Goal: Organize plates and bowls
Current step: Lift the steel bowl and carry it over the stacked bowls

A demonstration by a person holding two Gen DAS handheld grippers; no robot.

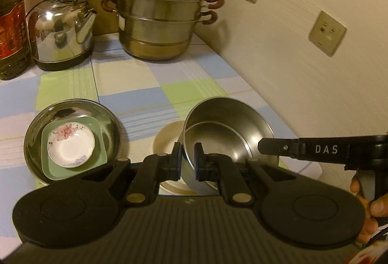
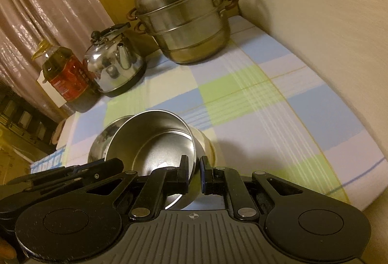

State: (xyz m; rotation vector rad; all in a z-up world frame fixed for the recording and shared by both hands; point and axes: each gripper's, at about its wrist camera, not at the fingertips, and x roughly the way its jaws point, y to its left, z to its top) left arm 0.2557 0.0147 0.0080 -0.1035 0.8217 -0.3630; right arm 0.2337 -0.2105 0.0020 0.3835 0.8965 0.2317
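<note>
Left claw (image 1: 187,157): clamped on steel bowl (image 1: 228,133) rim.
Right claw (image 2: 194,170): clamped on opposite rim.
Left view only: floral saucer (image 1: 70,144) at 9 o'clock of the bowl.

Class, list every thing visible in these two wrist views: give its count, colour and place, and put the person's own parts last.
steel bowl: one, silver, gripped at both rims
cream dish: one, beneath it
steel basin: one, silver, front left
green square dish: one, inside basin
floral saucer: one, white, on green dish
steamer pot: one, silver, back
kettle: one, silver, back left
oil bottle: one, amber, far left
tablecloth: one, checked
wall sockets: three, beige
left gripper: black, shut on rim
right gripper: black, shut on rim
hand: one, far right
</note>
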